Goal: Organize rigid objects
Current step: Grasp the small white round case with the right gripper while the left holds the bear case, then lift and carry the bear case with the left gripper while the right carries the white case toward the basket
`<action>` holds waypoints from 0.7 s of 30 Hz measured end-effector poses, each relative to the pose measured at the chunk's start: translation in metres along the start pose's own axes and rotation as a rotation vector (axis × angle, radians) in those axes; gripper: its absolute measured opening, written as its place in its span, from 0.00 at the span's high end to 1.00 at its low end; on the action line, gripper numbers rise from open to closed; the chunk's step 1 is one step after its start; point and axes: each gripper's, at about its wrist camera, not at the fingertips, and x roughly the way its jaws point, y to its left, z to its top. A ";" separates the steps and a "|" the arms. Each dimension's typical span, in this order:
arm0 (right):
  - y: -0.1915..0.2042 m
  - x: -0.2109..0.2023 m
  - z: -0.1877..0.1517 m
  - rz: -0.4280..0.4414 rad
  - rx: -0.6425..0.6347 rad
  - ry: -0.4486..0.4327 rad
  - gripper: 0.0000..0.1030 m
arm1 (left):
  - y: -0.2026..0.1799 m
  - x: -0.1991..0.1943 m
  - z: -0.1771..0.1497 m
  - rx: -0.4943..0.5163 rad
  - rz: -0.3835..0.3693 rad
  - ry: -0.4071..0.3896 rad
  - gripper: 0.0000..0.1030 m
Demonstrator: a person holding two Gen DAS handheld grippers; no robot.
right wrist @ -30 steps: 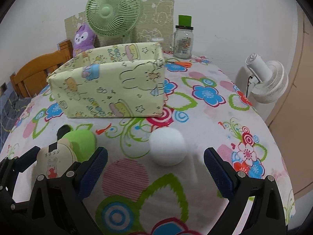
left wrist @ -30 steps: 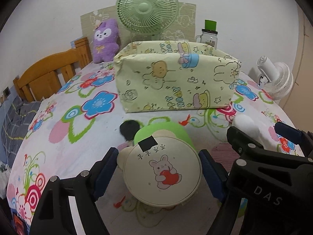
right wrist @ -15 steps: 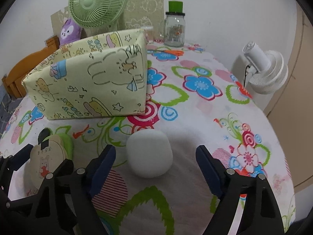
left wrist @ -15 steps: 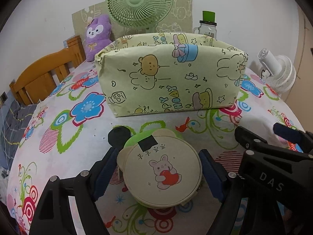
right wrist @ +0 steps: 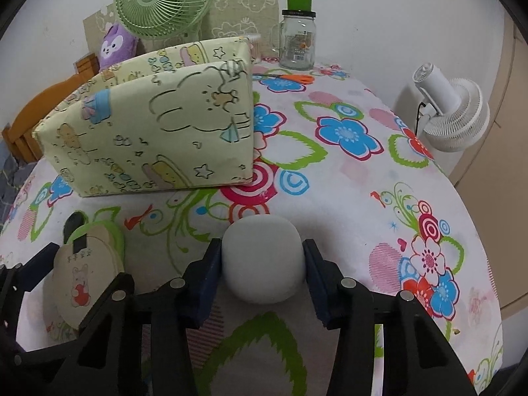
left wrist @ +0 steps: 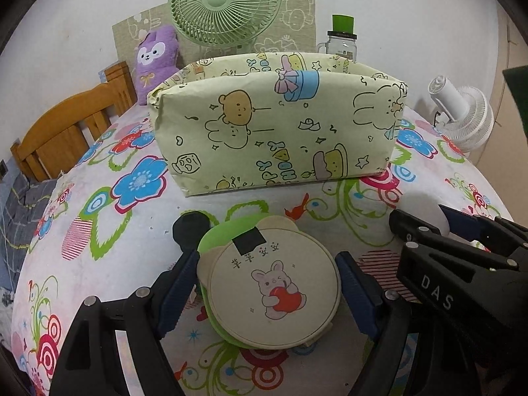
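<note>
My left gripper point(left wrist: 269, 288) is shut on a round cream and green bunny-print container point(left wrist: 269, 293), its blue pads pressing both sides, a little above the tablecloth. The container also shows in the right wrist view point(right wrist: 87, 270). My right gripper point(right wrist: 262, 265) is shut on a white rounded object point(right wrist: 262, 259) that rests on the cloth. A pale green cartoon-print fabric box point(left wrist: 277, 128) stands open-topped just beyond both; it also shows in the right wrist view point(right wrist: 155, 132).
Behind the box are a green fan point(left wrist: 226, 5), a purple plush point(left wrist: 155, 62) and a glass jar with a green lid point(right wrist: 297, 38). Orange scissors point(right wrist: 292, 77) lie near the jar. A white fan point(right wrist: 450, 115) stands off the table's right edge. A wooden chair point(left wrist: 66, 128) stands at the left.
My right gripper moved forward and closed its pads onto the white object. My left gripper, holding the bunny container, moved closer to the fabric box.
</note>
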 end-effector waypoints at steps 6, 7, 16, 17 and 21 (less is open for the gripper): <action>0.008 -0.017 -0.005 -0.007 -0.029 -0.038 0.50 | 0.002 -0.008 -0.005 -0.016 -0.020 0.002 0.18; 0.009 -0.019 -0.005 -0.006 -0.029 -0.042 0.50 | 0.002 -0.010 -0.006 -0.018 -0.019 -0.001 0.18; 0.013 -0.041 -0.012 -0.002 -0.028 -0.077 0.50 | 0.004 -0.026 -0.011 -0.025 -0.021 -0.029 0.18; 0.013 -0.043 -0.013 -0.002 -0.027 -0.082 0.50 | 0.004 -0.029 -0.011 -0.026 -0.022 -0.033 0.18; 0.015 -0.055 -0.014 0.000 -0.026 -0.103 0.50 | 0.005 -0.039 -0.011 -0.030 -0.026 -0.049 0.18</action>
